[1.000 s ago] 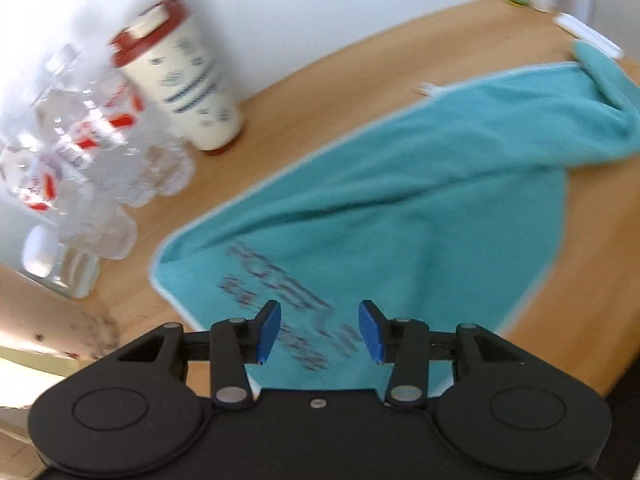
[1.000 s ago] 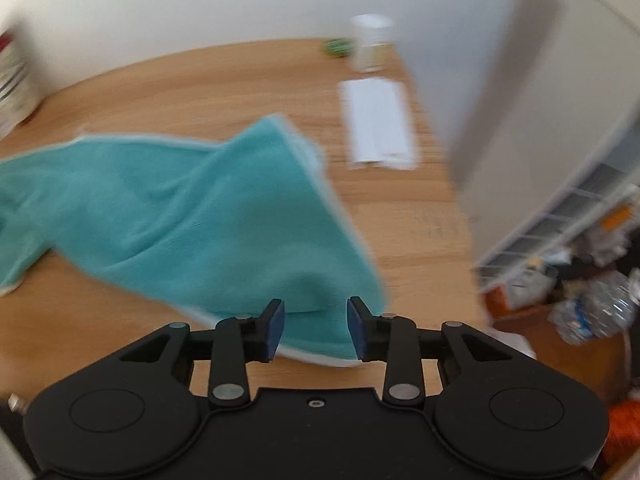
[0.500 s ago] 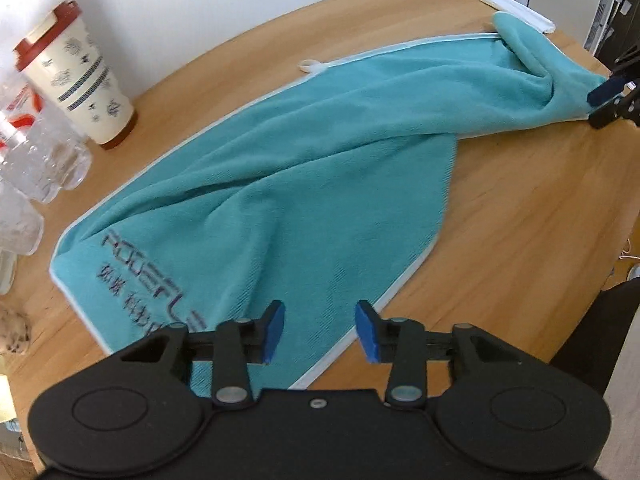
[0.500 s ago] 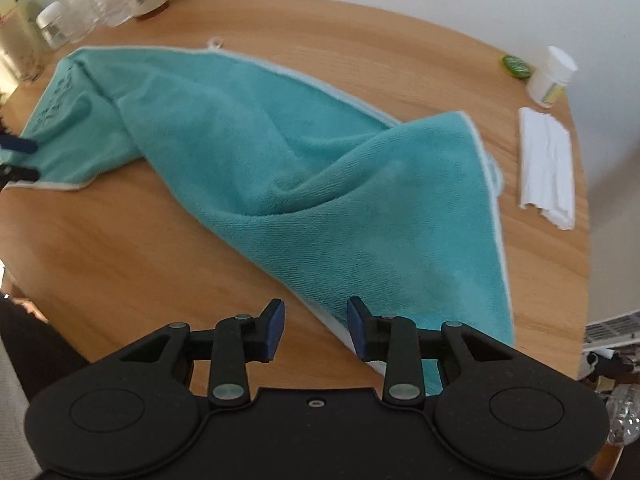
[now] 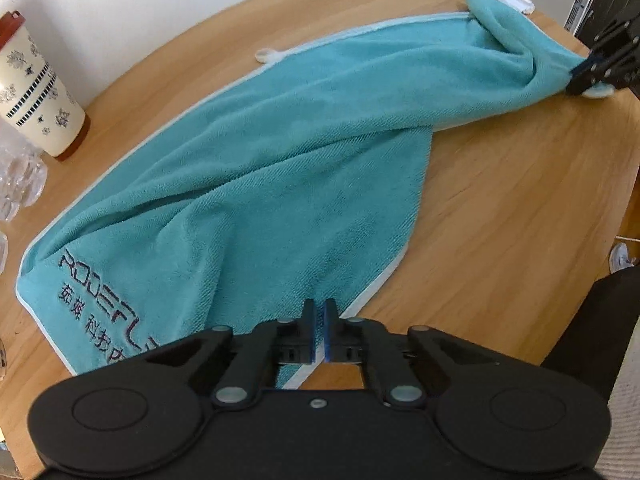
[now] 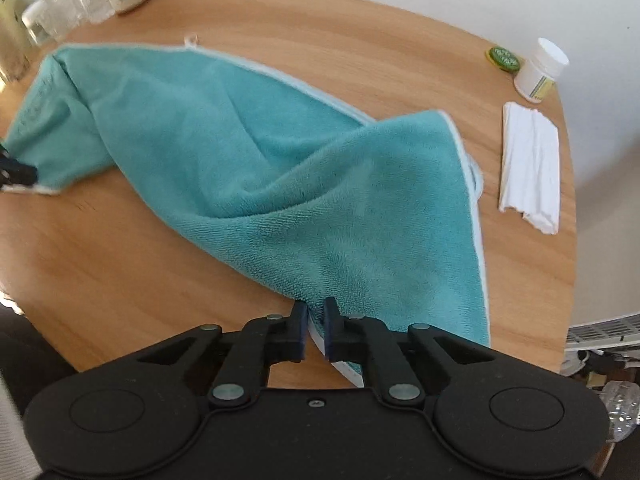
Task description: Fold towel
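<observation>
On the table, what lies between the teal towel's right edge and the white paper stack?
Only a bare strip of the wooden table, in the right wrist view, separates the towel from the white paper stack.

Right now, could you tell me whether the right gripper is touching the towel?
Touching. In the right wrist view, the right gripper is shut on the near corner of the towel, its white hem pinched between the fingers; the left wrist view shows the same grip.

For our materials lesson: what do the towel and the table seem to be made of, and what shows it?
Towel: probably microfibre or terry cloth, matt; fuzzy ribbed pile, soft folds, pale stitched edge.
Table: wood or wood-look laminate, smooth with a slight sheen; grain lines show.
</observation>
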The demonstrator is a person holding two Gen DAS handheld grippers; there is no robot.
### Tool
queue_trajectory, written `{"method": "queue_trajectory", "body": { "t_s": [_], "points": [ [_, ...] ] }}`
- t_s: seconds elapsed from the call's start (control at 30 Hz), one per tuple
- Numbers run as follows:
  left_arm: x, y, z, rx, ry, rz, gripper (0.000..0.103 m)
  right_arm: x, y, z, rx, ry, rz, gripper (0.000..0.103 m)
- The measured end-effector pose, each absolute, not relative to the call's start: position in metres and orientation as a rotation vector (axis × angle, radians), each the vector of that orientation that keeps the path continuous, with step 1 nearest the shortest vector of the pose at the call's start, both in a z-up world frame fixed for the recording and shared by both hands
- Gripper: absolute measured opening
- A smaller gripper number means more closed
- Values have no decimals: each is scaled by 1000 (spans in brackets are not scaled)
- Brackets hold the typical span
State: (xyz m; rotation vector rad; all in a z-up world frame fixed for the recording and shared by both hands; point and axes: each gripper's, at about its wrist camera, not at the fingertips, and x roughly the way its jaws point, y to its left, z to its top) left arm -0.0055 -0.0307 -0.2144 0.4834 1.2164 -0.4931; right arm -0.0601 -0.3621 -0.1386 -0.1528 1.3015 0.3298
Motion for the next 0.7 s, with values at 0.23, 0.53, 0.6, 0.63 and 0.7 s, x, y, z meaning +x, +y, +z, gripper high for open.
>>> {"method": "queue_trajectory", "body": {
  "t_s": [0.23, 0.53, 0.6, 0.63, 0.7],
  "points": [
    [10, 8, -198, 357, 1291, -412, 1, -59, -397, -99, 59, 1287, 362, 8],
    [5, 37, -187, 349, 1335, -379, 0, -76, -394, -124, -57, 1418, 430, 16],
    [2, 41, -195, 376, 1351, -368, 0, -82, -388, -133, -110, 1443, 432, 17],
    [3, 44, -197, 377, 1356, -356, 0, -86, -386, -133, -144, 1422, 425, 17],
    [7, 50, -201, 361, 1354, -322, 1, -87, -392, -127, -122, 1392, 410, 31]
  ]
}}
